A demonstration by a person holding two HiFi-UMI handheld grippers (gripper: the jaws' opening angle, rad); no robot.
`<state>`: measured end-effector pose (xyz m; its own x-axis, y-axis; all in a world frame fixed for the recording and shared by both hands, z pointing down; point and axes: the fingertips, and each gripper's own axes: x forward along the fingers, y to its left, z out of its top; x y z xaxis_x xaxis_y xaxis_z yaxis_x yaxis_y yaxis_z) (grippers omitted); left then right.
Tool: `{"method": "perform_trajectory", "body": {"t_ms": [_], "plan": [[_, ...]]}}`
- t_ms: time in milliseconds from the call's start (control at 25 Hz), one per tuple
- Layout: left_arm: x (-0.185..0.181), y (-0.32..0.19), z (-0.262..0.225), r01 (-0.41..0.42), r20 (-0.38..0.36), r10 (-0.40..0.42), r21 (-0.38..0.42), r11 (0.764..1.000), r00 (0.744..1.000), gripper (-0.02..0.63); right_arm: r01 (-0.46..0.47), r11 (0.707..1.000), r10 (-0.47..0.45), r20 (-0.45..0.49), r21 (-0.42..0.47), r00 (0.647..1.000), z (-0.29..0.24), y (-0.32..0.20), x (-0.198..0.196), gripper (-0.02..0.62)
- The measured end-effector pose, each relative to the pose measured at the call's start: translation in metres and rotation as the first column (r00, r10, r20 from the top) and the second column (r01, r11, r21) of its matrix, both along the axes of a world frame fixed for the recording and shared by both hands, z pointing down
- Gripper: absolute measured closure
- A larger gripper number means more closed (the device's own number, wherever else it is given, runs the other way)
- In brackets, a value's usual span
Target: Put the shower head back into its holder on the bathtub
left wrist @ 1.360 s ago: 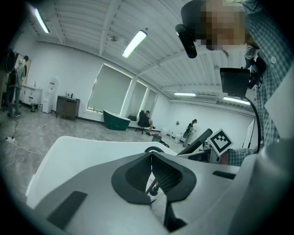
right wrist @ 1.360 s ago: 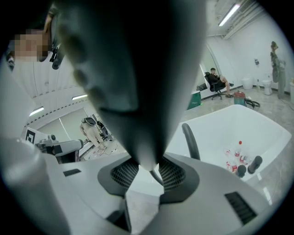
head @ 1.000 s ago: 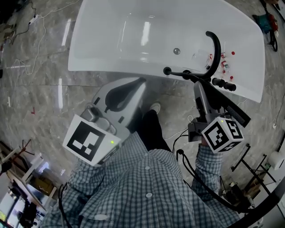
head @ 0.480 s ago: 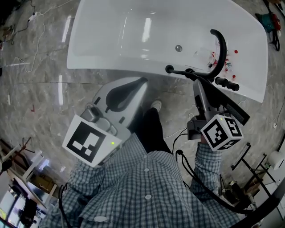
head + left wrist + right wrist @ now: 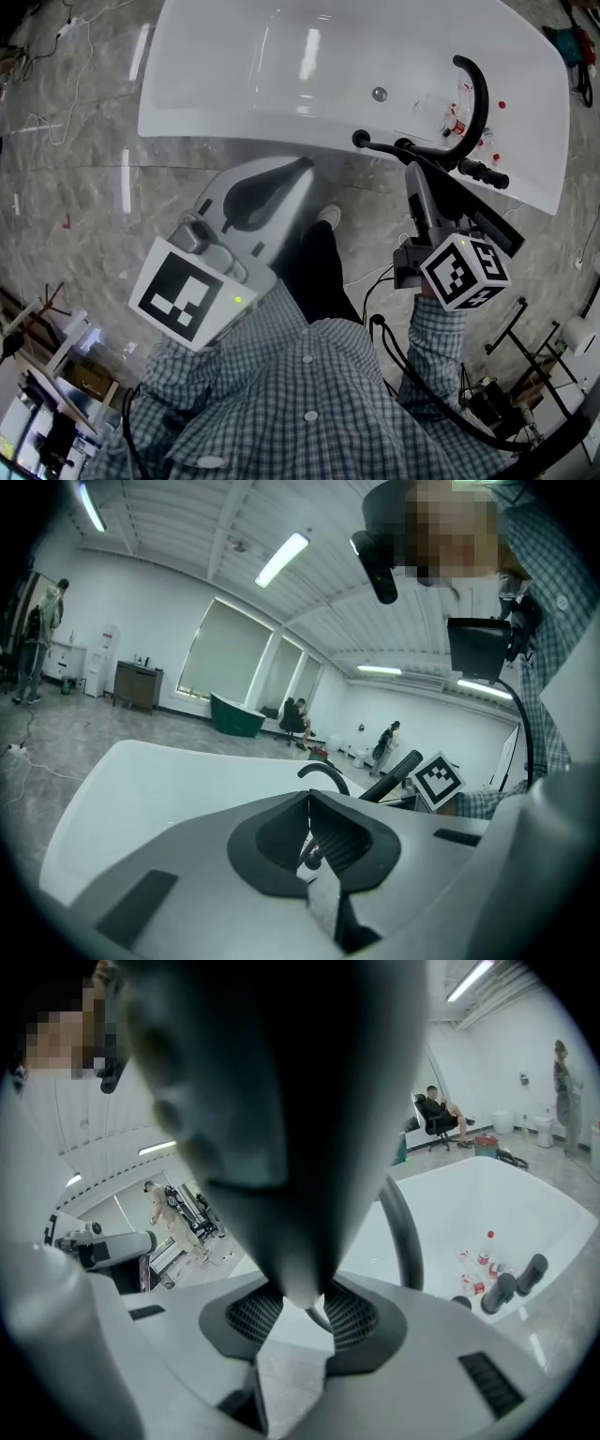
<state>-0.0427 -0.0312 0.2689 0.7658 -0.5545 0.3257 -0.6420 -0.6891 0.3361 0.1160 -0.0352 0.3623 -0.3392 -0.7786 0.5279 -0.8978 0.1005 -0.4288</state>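
Note:
The white bathtub [image 5: 225, 131] fills the top of the head view. Its near rim carries a black arched spout [image 5: 476, 98], black tap handles [image 5: 483, 173] and a black knob on a rod [image 5: 360, 139]. My right gripper [image 5: 412, 173] points at these fittings from just below the rim. It is shut on the black shower head [image 5: 272, 1129], whose narrow end sits between the pads. The rest of the shower head rises past the camera and shows as a black bar [image 5: 492, 234] beside the marker cube. My left gripper [image 5: 302, 167] hangs short of the rim, shut and holding nothing.
Small red-capped bottles [image 5: 455, 122] lie inside the tub near the drain [image 5: 379, 94]. Cables [image 5: 75, 56] trail over the marble floor at the left. Metal stands [image 5: 525, 356] crowd the right. The person's shoe [image 5: 328, 217] is under the rim. People stand far off in the hall.
The tub and its fittings have drifted slightly up and right in the head view. The right gripper has sunk a little with the shower head. The left gripper has stayed put.

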Motion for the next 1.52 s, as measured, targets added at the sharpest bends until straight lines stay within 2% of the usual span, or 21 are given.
{"method": "perform_trajectory", "body": {"t_ms": [160,320,520,1160,1520], "plan": [[0.0,-0.002,0.004,0.001,-0.009,-0.001,0.008,1.0,1.0,0.597,0.01,1.0,-0.01,-0.013,-0.01,1.0,0.007,-0.001,-0.002,0.46],[0.002,-0.001,0.02,-0.002,0.003,0.002,-0.031,1.0,1.0,0.597,0.015,1.0,-0.015,-0.019,-0.025,1.0,0.018,-0.001,-0.001,0.46],[0.001,-0.003,0.028,-0.004,-0.003,0.003,-0.039,0.999,1.0,0.597,0.016,0.999,-0.017,-0.02,-0.039,1.0,0.03,-0.003,-0.004,0.46],[0.022,0.005,0.066,-0.09,0.012,0.091,-0.066,0.994,0.996,0.597,0.026,0.997,-0.028,-0.024,-0.079,0.999,0.07,-0.007,-0.007,0.46],[0.027,0.0,0.086,-0.104,0.001,0.105,-0.092,0.99,0.994,0.597,0.039,0.995,-0.043,-0.032,-0.096,0.999,0.091,-0.014,-0.012,0.46]]}}
